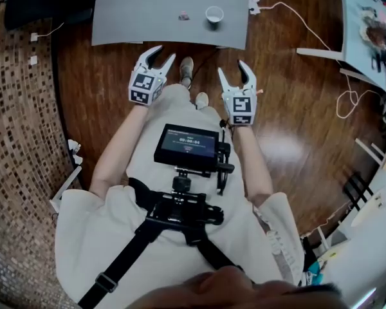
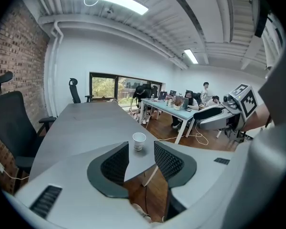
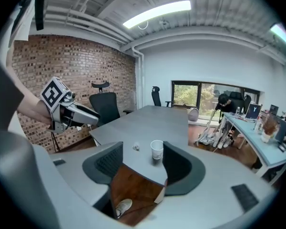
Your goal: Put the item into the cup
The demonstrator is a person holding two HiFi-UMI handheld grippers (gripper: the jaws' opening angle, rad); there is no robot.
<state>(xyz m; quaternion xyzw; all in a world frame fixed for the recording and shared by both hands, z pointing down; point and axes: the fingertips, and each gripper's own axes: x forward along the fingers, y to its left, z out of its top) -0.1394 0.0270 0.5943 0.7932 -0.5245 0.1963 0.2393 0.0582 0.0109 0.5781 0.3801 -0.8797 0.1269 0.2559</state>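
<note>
A white paper cup (image 1: 214, 14) stands upright on the grey counter (image 1: 128, 18), mouth up, well ahead of both claws and beyond their tips. The item (image 1: 184, 16), a small crumpled scrap, lies on the counter outside the cup, a little to its left and not touching it. It is ahead of the left claw (image 1: 165, 53) and slightly to that claw's right, while the cup is ahead of the right claw (image 1: 231, 67) and slightly to its left. Seen along the right claw's jaws, the cup (image 3: 157, 150) shows close by the inner edge of the right-hand jaw and the item (image 3: 136, 147) in the gap to the left of it, both far past the tips. Along the left claw's jaws the cup (image 2: 139, 140) shows in the middle of the gap, again far off. Both claws are held side by side and well apart, short of the counter's near edge and above the wooden floor (image 1: 289, 134), with their tips pointing toward the counter. Each claw has its jaws spread wide and grips nothing; only distant counter and floor show between the pads
</note>
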